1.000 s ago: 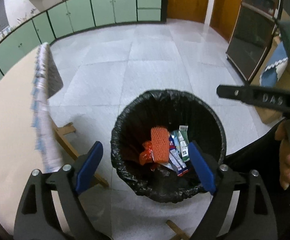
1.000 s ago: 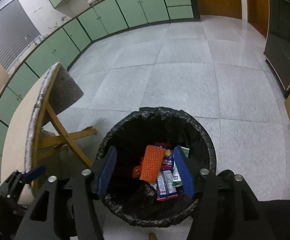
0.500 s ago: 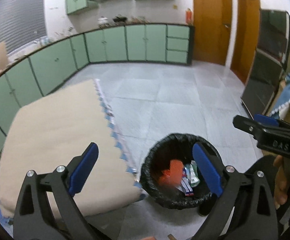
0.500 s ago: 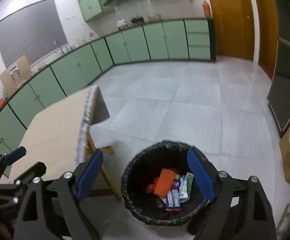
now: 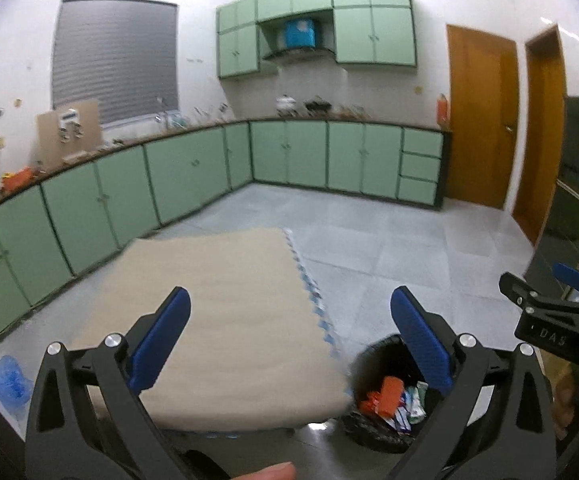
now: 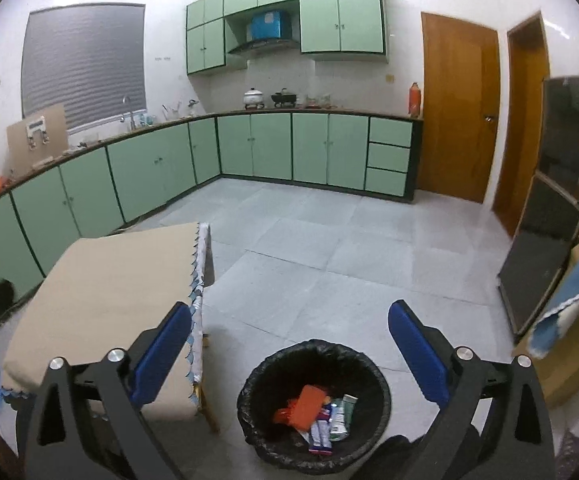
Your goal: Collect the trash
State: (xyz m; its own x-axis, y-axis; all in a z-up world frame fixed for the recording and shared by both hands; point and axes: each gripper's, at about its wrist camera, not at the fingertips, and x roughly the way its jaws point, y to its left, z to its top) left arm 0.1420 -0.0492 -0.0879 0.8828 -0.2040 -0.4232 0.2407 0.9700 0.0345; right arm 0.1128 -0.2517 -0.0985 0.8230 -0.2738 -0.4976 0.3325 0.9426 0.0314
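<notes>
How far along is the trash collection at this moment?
Done: wrappers and an orange net lie in the black-lined bin. In hand: nothing; left gripper and right gripper have just been opening, empty. Left: no trash shows on the beige tabletop.

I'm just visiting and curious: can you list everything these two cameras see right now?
Bin: one, black liner, on the floor beside the table.
Trash: several pieces, orange, white, green, inside the bin.
Table: one, beige cloth with blue trim, left of the bin.
Cabinets: many, green, along the walls.
Doors: two, orange-brown, far right.
Window blind: one, grey, left wall.
Blue bag: one, on the floor, far left.
Left gripper: black, blue pads, jaws just opened, empty.
Right gripper: same, jaws just opened, empty.
</notes>
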